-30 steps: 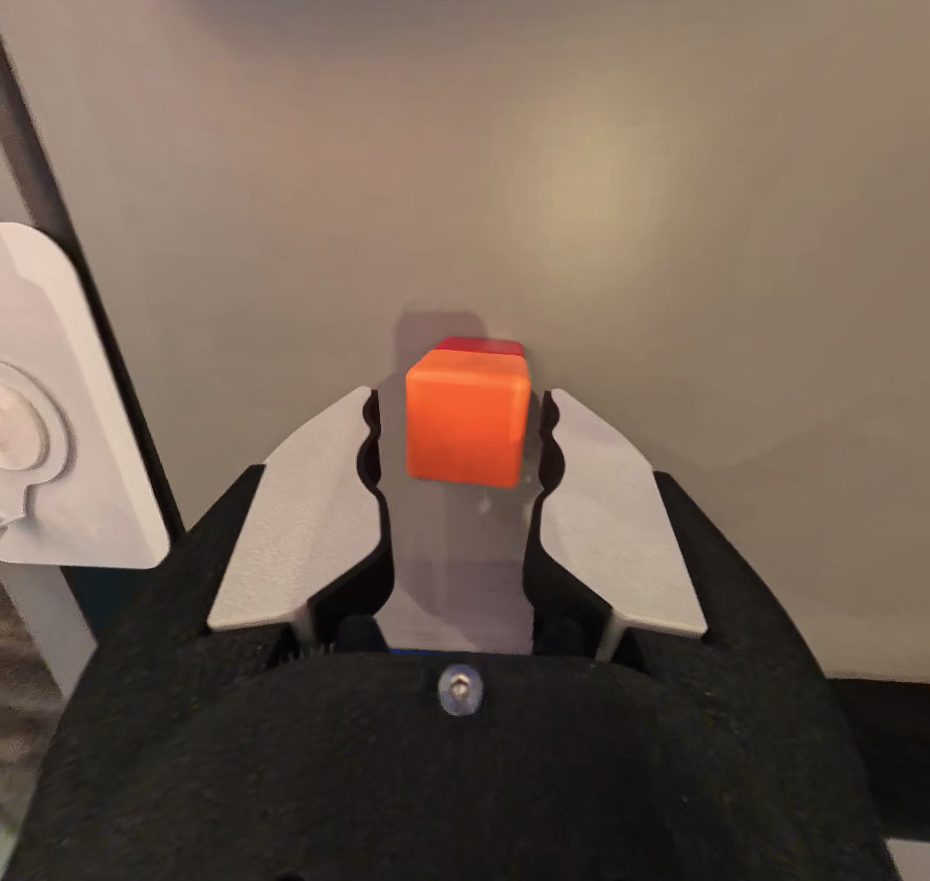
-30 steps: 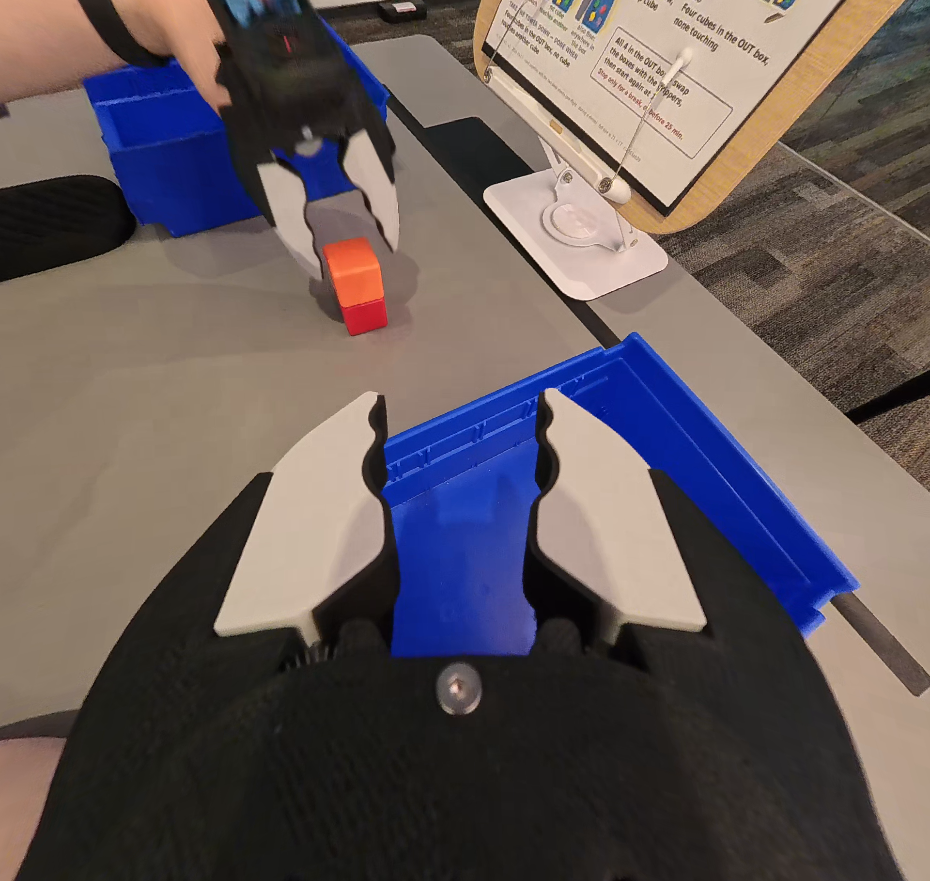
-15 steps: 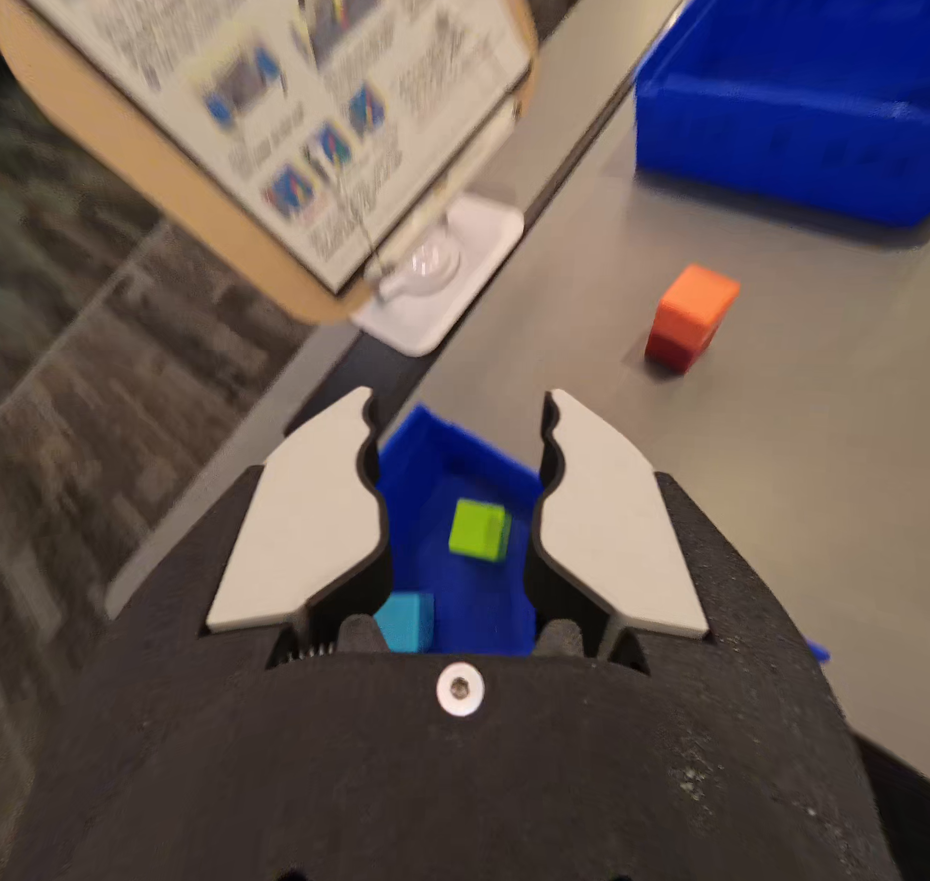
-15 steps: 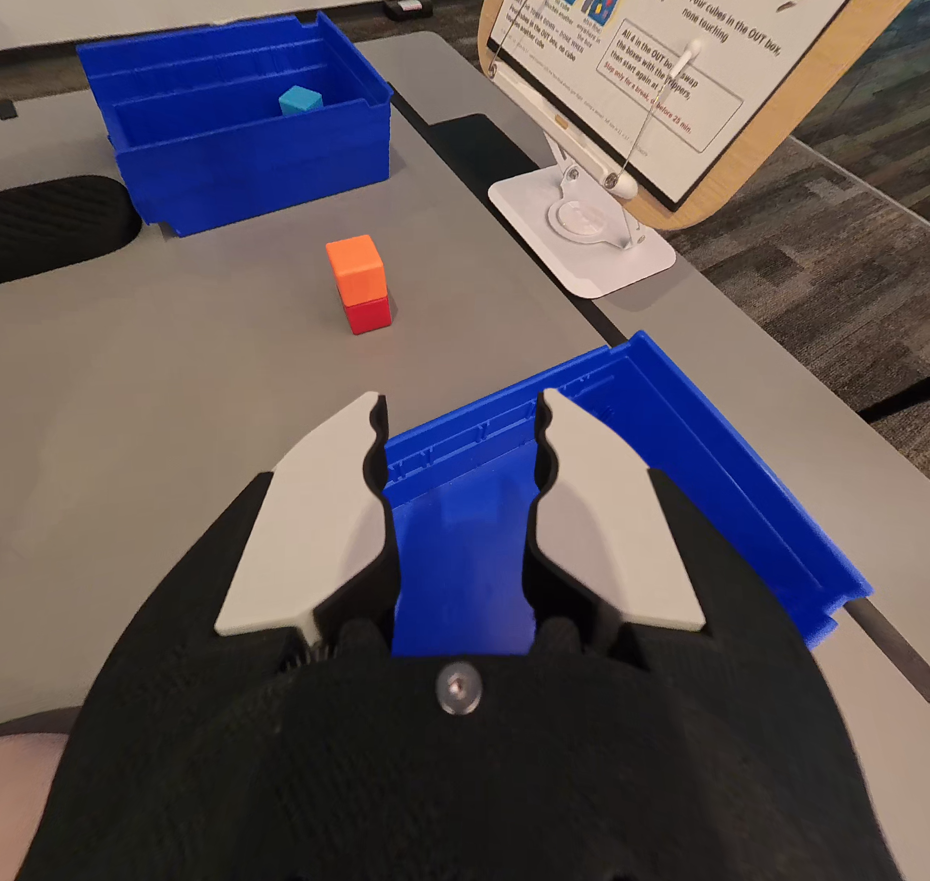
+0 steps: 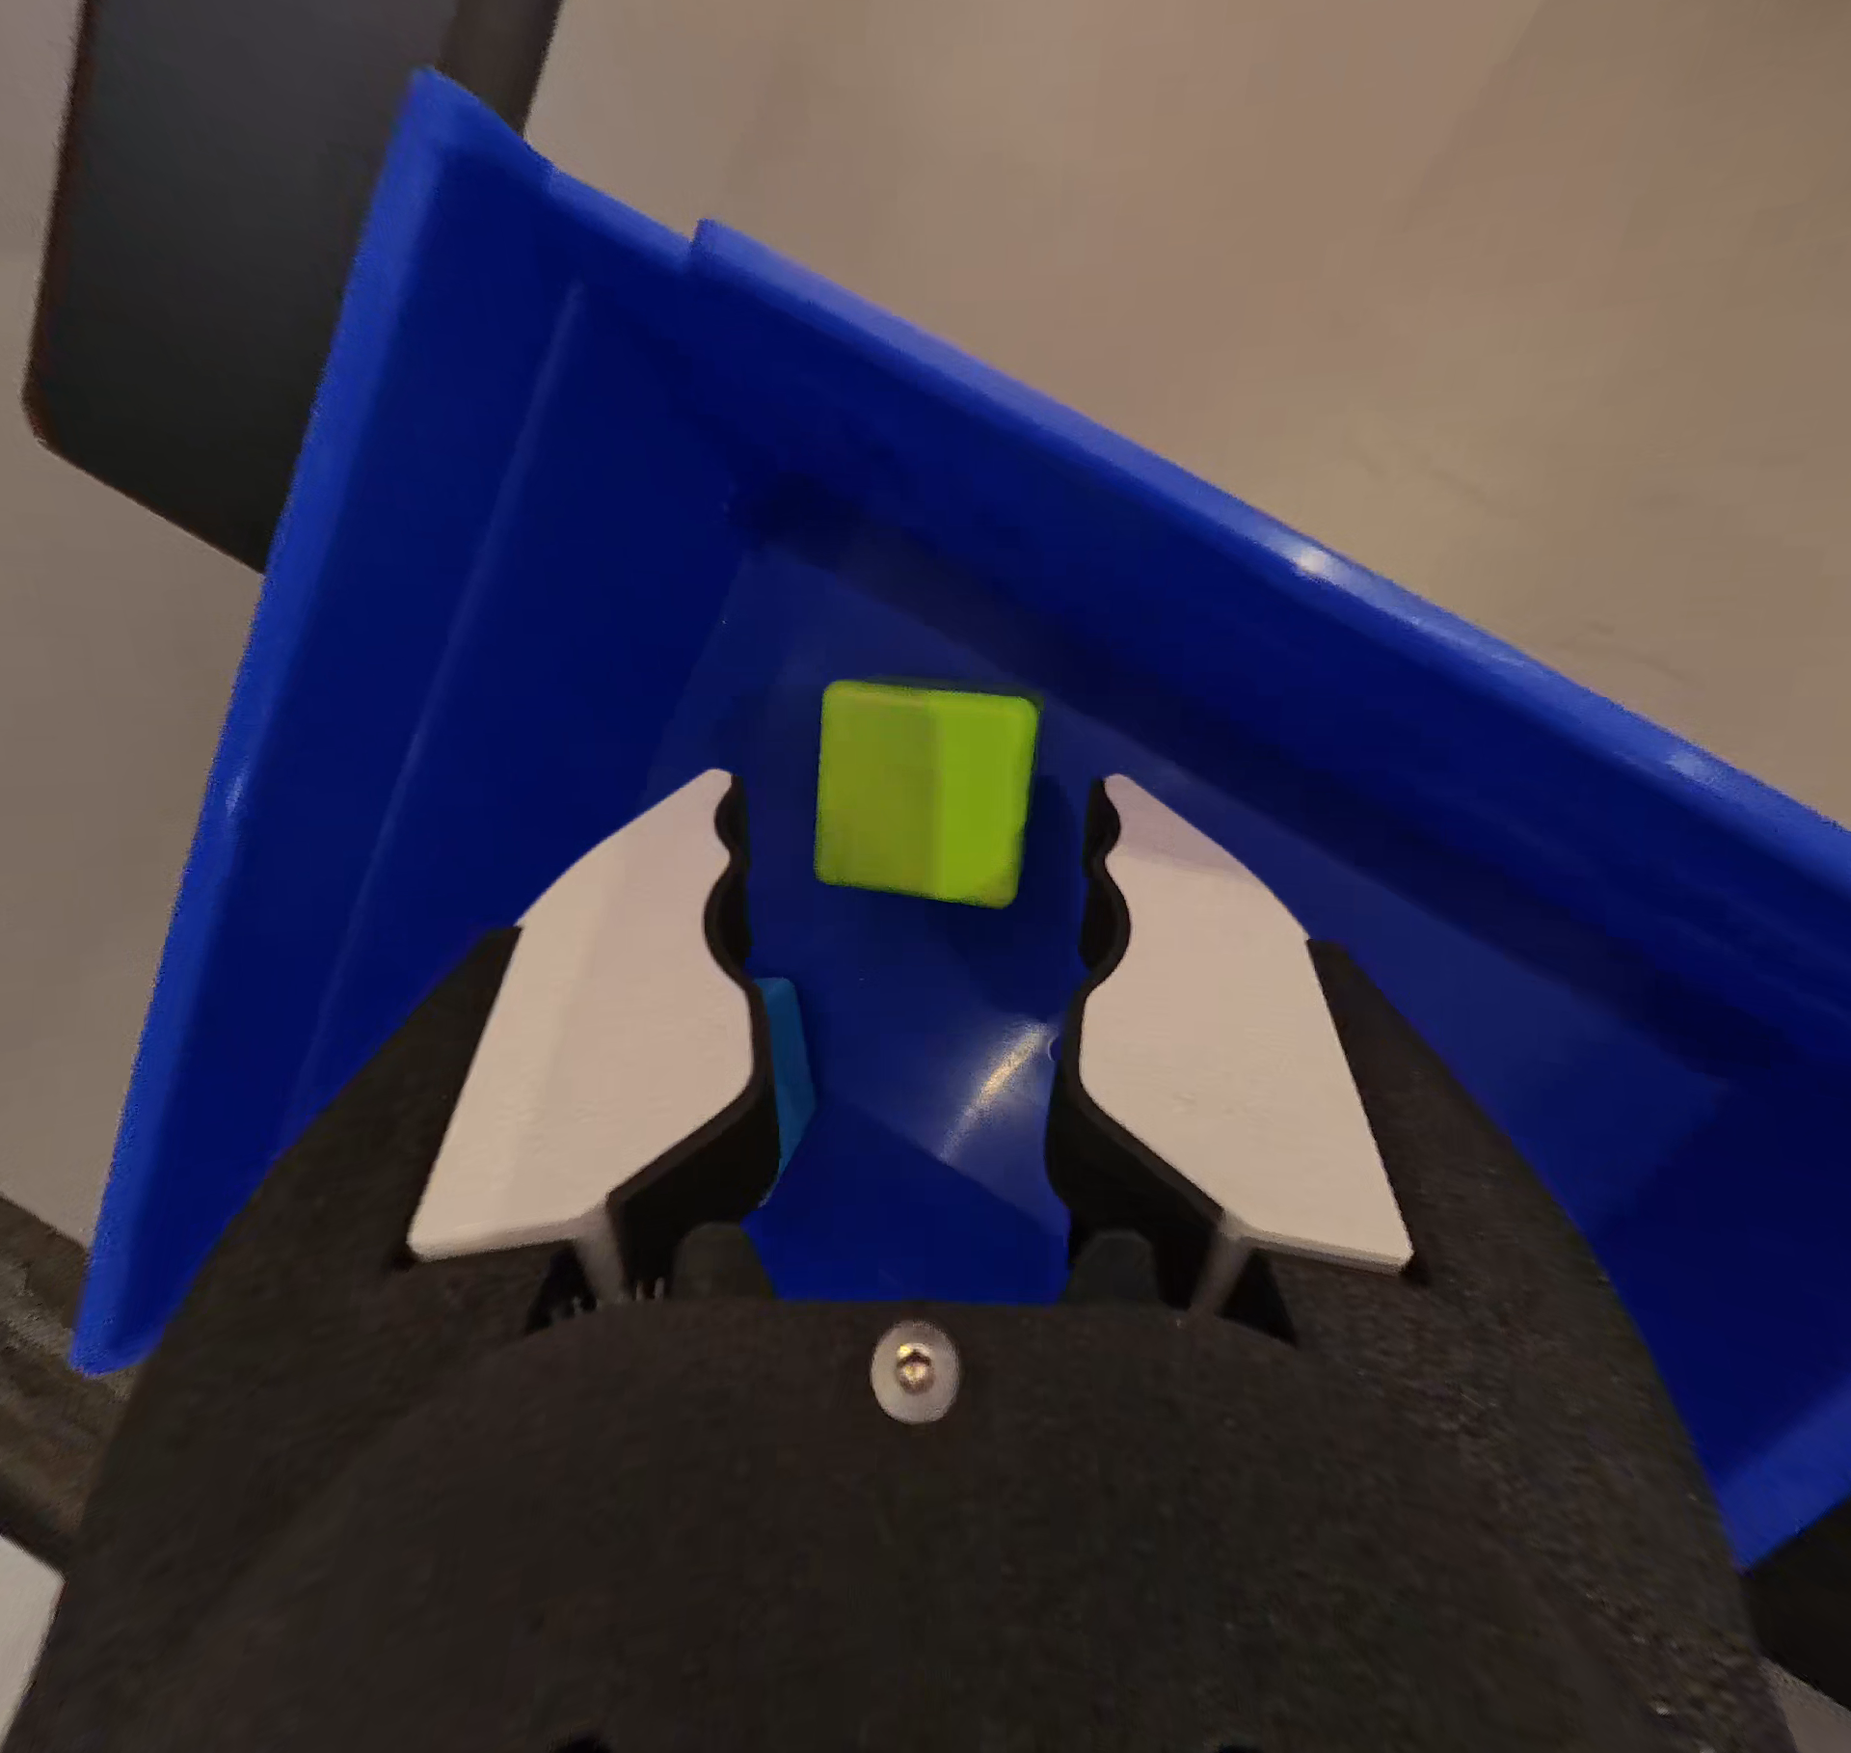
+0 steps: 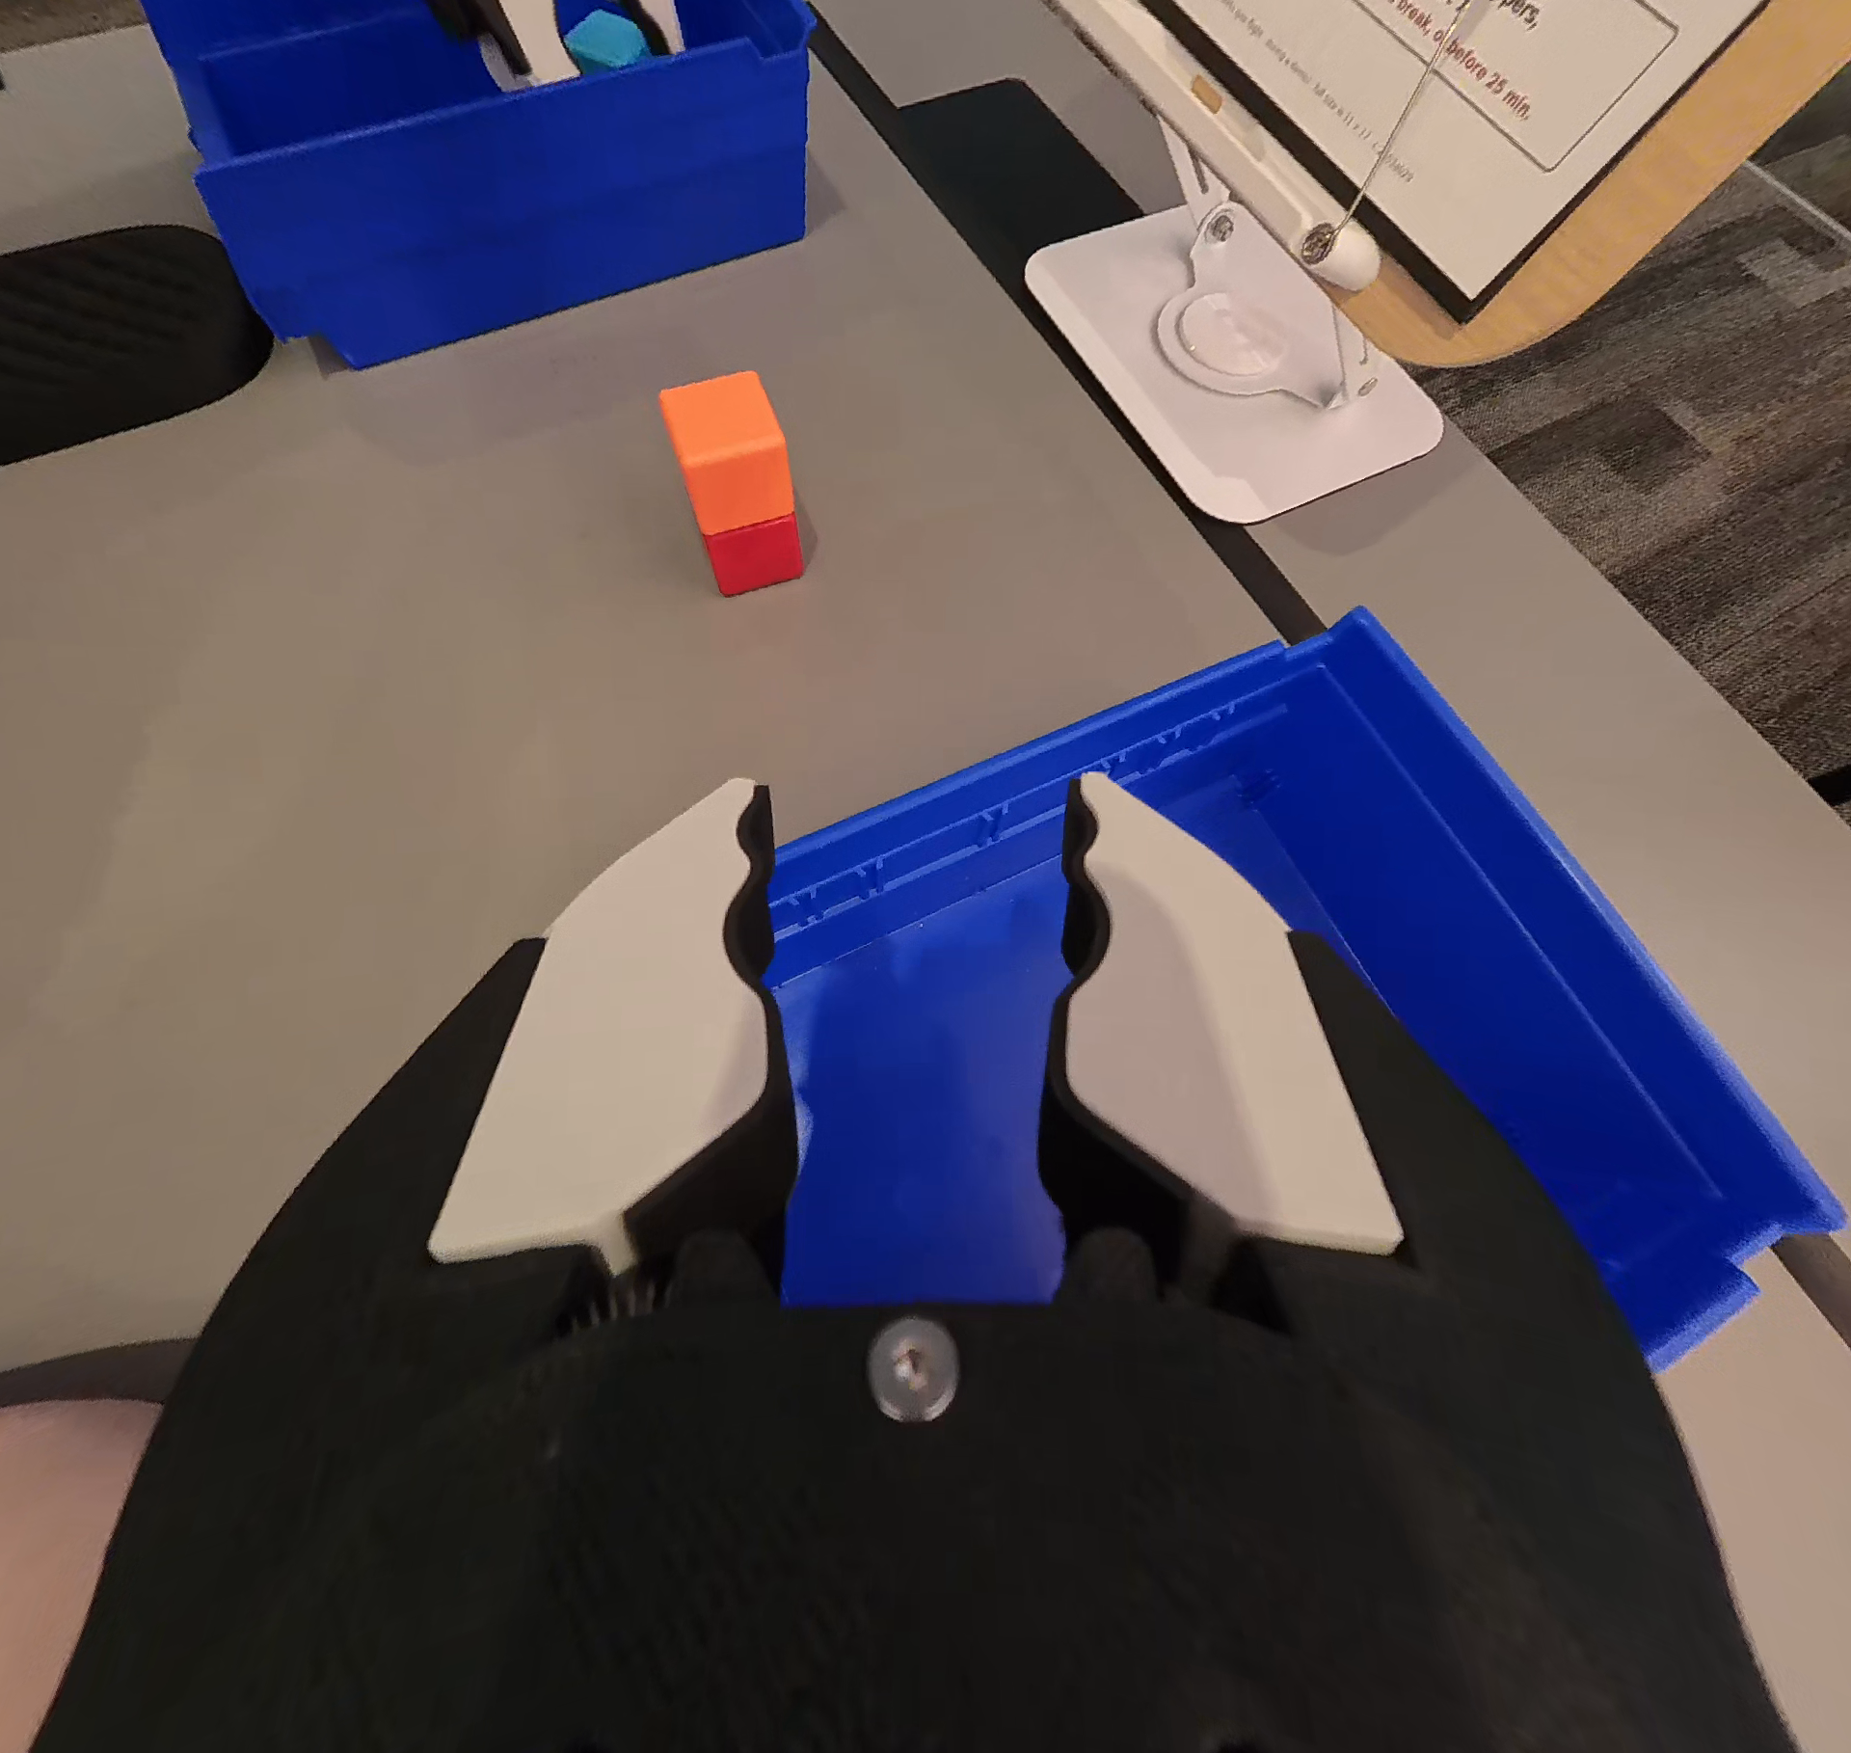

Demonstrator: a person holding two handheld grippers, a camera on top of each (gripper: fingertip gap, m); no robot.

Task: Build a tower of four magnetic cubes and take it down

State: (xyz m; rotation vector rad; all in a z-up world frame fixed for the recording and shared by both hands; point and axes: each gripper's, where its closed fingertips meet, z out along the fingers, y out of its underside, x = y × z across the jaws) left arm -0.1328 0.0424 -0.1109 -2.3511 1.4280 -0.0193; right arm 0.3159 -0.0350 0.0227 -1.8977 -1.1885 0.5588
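Note:
An orange cube [image 6: 723,443] stands on a red cube [image 6: 753,553] on the grey table, a two-cube stack. My left gripper [image 5: 913,788] is open inside the far blue bin [image 5: 481,703], with a lime-green cube [image 5: 923,793] just ahead between the fingertips, untouched. A light-blue cube [image 5: 786,1074] lies beside the left finger. The right wrist view shows the left gripper [image 6: 581,22] in that bin [image 6: 521,192] next to the light-blue cube [image 6: 603,42]. My right gripper [image 6: 916,793] is open and empty above the near blue bin [image 6: 1482,863].
An instruction board on a white stand [image 6: 1232,352] sits at the table's right side. A black pad [image 6: 110,332] lies at the left. A dark strip [image 5: 250,202] runs behind the far bin. Carpet lies beyond the table's right edge. Some 50 cm of space lies between my two pairs of fingers.
My left gripper left the orange-on-red stack, swung away and dropped into the far blue bin over the lime-green cube. My right gripper has barely moved.

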